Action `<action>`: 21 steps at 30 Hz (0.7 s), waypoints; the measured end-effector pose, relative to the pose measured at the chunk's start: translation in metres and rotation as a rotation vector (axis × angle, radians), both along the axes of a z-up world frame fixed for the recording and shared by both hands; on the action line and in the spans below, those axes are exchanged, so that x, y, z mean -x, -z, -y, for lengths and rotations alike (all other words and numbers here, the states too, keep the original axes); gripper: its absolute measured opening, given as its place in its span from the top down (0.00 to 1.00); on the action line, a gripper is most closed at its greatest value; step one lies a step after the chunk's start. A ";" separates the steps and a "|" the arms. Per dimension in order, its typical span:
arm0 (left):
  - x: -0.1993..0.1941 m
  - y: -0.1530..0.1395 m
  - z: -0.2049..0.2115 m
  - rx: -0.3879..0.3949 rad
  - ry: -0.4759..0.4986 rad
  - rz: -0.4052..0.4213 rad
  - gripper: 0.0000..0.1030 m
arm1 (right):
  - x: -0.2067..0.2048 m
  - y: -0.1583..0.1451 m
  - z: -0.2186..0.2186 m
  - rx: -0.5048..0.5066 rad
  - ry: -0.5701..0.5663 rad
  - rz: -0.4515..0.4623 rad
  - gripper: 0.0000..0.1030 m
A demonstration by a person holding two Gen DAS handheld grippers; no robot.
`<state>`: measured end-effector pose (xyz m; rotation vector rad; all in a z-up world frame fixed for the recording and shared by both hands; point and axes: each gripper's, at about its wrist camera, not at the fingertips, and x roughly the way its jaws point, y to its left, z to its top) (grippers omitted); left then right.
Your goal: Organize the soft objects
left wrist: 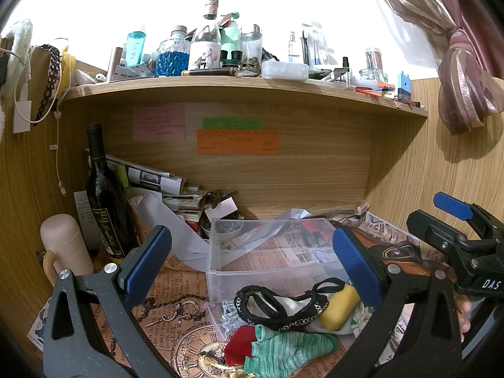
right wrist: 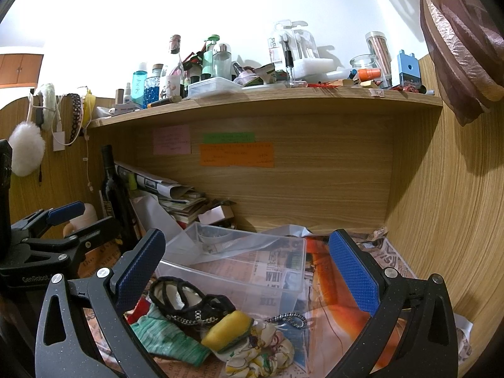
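A pile of soft things lies on the desk in front of a clear plastic box [left wrist: 271, 252] [right wrist: 239, 261]: a yellow sponge [left wrist: 338, 307] [right wrist: 228, 330], a black strappy band with chain trim [left wrist: 277, 307] [right wrist: 189, 302], a green knit sock with a red cuff [left wrist: 283, 348] [right wrist: 167, 337], and a floral scrunchie [right wrist: 261, 351]. My left gripper [left wrist: 249, 264] is open and empty, hovering above the pile. My right gripper [right wrist: 249, 271] is open and empty, also above the pile. The right gripper shows at the right edge of the left wrist view [left wrist: 456, 220].
A dark wine bottle [left wrist: 105, 192], a beige mug [left wrist: 64, 245] and stacked papers [left wrist: 167, 186] stand at the back left. A crowded shelf [left wrist: 239, 86] runs above. Wooden panels [right wrist: 441, 220] close the back and right side. A curtain [left wrist: 466, 63] hangs top right.
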<state>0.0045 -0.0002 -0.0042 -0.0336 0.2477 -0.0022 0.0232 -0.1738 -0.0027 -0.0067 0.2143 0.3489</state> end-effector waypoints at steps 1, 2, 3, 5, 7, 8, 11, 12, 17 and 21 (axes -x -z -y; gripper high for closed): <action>0.000 0.000 0.000 0.000 0.000 0.000 0.00 | 0.000 0.000 0.000 0.000 0.000 0.000 0.00; 0.000 0.000 0.000 0.000 0.000 0.000 0.00 | 0.000 0.000 0.000 0.000 0.000 0.000 0.00; 0.000 0.000 0.000 0.000 0.000 0.000 0.00 | 0.000 0.000 0.000 0.000 0.000 0.000 0.00; 0.000 0.000 -0.001 0.000 0.000 -0.001 0.00 | 0.000 0.000 0.001 0.000 -0.001 -0.001 0.00; 0.000 0.000 -0.001 0.000 0.001 -0.002 0.00 | -0.001 0.000 0.000 0.001 0.000 -0.003 0.00; 0.000 0.000 -0.001 0.001 0.001 -0.002 0.00 | -0.001 0.001 0.000 0.002 0.000 -0.004 0.00; -0.002 0.000 -0.002 0.002 0.007 -0.012 0.00 | -0.003 0.003 -0.002 0.005 0.002 -0.011 0.00; -0.003 0.000 -0.003 0.002 0.011 -0.018 0.00 | -0.004 0.003 -0.002 0.007 0.004 -0.014 0.00; -0.014 0.012 -0.003 0.008 0.043 -0.087 0.00 | -0.012 0.016 0.000 0.029 0.028 -0.052 0.00; -0.026 0.030 -0.002 0.009 0.064 -0.169 0.00 | -0.023 0.032 0.005 0.046 0.051 -0.112 0.00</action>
